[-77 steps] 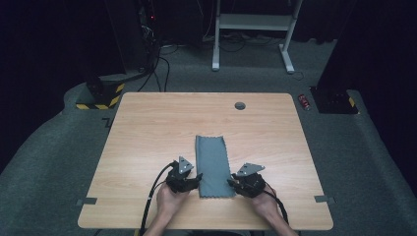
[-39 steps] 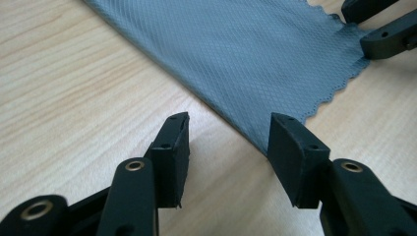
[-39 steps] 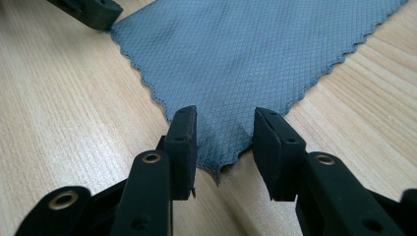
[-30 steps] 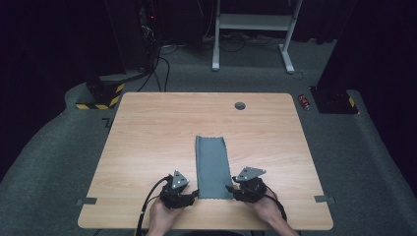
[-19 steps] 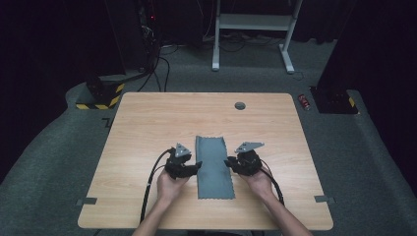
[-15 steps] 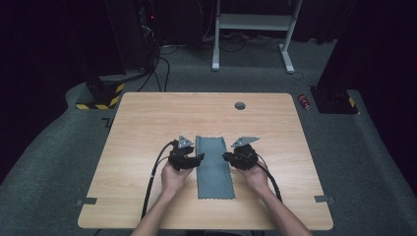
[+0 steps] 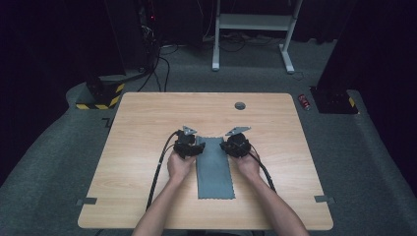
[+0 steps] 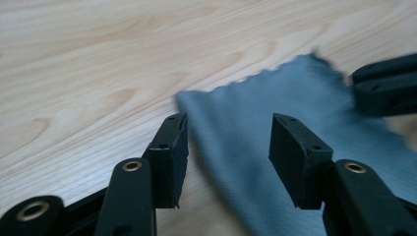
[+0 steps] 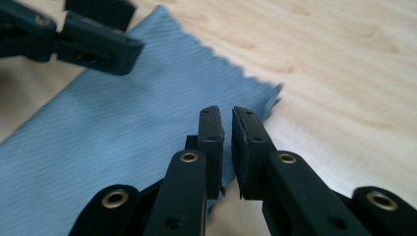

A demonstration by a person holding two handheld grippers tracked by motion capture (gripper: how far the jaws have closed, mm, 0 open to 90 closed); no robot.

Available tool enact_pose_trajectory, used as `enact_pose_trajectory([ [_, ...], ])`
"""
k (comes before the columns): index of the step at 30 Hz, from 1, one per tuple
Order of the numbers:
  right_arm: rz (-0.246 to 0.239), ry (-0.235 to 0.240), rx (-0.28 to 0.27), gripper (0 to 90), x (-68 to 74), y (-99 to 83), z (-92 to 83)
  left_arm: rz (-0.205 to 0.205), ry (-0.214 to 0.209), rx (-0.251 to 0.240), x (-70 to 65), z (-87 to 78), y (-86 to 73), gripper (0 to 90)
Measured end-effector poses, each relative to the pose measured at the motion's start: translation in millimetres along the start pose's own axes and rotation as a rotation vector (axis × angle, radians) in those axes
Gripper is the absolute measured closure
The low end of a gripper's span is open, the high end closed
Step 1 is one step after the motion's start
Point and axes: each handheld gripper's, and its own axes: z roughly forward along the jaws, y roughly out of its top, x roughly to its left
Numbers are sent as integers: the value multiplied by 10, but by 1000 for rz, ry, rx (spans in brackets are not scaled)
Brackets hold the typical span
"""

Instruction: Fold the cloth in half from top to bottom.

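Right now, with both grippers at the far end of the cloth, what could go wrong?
The left hand-held gripper stands open over the cloth edge, jaws just closing; it may close on air or bunch the fabric. The right hand-held gripper looks nearly shut at the corner, so its grip may be thin and slip.

High view: fixed overhead, near side, faces forward-down over whole table (image 7: pixel 147 113). Tool views: low, close over table, each looking along own jaws. All three share grey cloth's (image 7: pixel 213 167) far end (image 8: pixel 275 103) (image 9: pixel 147 103).
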Motion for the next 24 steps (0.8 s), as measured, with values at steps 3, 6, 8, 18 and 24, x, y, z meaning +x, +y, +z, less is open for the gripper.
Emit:
enact_pose_trajectory([
  [3, 5, -40, 7, 781, -60, 109, 75, -30, 39, 0, 111, 35, -10, 499],
  [6, 19, -64, -11, 738, -85, 141, 103, -54, 59, -13, 162, 45, -5, 500],
  [8, 21, -80, 11, 712, -102, 153, 144, -41, 66, 5, 155, 56, 21, 498],
  [18, 62, -102, 44, 622, -202, 151, 229, 28, 76, 67, 76, 145, 146, 462],
  [24, 62, -90, 39, 671, -228, 146, 227, 35, 71, 59, 93, 148, 150, 535],
])
